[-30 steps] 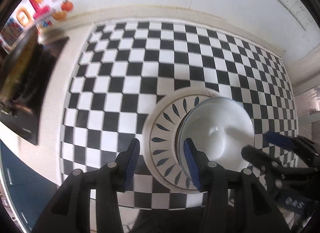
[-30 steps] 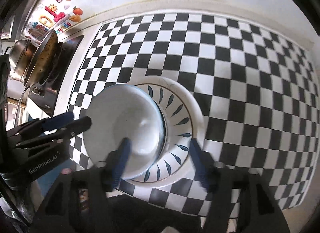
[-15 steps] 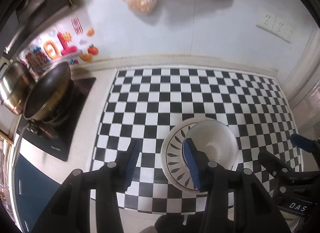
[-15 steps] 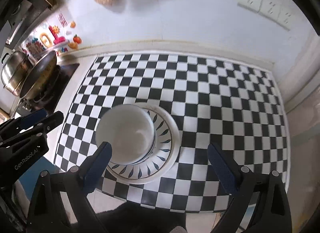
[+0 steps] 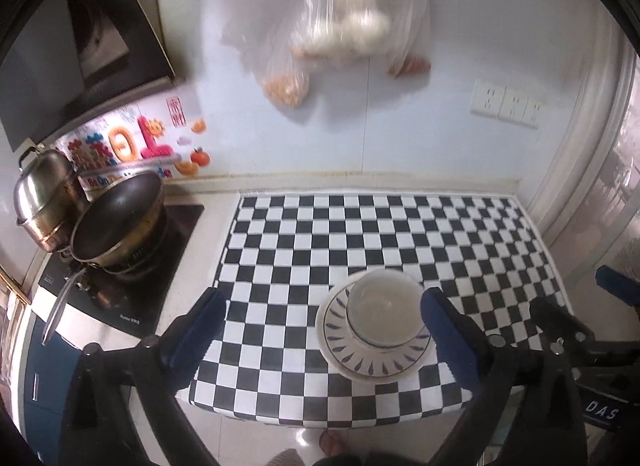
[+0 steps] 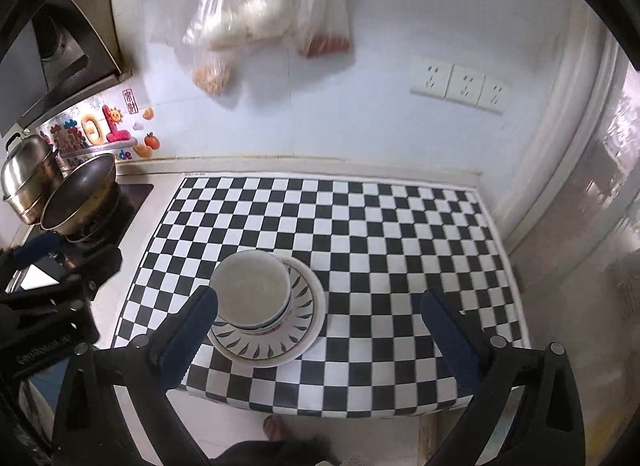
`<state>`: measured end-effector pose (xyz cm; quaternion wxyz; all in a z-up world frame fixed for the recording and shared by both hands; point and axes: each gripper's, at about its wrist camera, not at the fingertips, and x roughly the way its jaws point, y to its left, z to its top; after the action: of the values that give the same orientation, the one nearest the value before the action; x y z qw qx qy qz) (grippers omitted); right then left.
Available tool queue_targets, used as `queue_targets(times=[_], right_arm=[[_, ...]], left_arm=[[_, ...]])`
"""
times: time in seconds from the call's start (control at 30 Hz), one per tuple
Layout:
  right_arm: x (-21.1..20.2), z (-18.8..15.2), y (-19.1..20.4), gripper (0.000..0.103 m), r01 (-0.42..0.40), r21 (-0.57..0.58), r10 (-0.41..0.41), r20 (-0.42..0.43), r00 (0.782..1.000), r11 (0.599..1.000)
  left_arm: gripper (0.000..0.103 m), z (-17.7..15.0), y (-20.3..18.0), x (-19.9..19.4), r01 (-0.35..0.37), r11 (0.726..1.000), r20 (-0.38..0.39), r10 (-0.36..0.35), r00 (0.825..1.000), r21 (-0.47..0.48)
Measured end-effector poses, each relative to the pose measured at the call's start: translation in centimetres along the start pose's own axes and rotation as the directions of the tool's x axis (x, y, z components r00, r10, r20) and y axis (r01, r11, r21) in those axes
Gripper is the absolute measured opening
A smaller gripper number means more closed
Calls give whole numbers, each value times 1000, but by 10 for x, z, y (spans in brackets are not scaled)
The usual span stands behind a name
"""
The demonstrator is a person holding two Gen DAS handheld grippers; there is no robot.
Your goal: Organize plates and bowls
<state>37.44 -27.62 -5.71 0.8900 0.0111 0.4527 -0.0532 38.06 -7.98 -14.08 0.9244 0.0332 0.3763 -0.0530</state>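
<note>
Bowl point(image 5: 383, 313) unmoved on plate point(image 5: 374, 358) | left gripper point(image 5: 324, 340) widened | right gripper point(image 6: 318, 334) apart, both higher

The left gripper point(image 5: 322, 324) fills the lower part of its own view, its blue-padded jaws spread wide and holding nothing. The right gripper point(image 6: 320, 322) sits likewise low in its view, jaws wide apart and empty. Each shows at the other's frame edge.
</note>
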Motion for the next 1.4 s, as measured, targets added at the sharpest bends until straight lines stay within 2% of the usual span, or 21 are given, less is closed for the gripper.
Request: queue_targets(times=[0.37,0.73,1.1,1.4], right_arm=[[-62,-30,-29,103,11,3,-11,55,998,1000],[-134,-76,-53,103,-30,3,30,100,995,1000],[-222,-128,-47,103,-16,43,9,167,986,999],[-292,-180,-20,103,5,82,-21,198,980,997]], left_arm=[[101,-25,-16,-60,-13,999,67,16,998,-39],[101,-64,-33,-129,-41,996,88,48,995,-79],[101,-108,-25,-216,-61,997,169,68,983,-43],[101,-154,4,-267,-43,999,183,44,982,-8]])
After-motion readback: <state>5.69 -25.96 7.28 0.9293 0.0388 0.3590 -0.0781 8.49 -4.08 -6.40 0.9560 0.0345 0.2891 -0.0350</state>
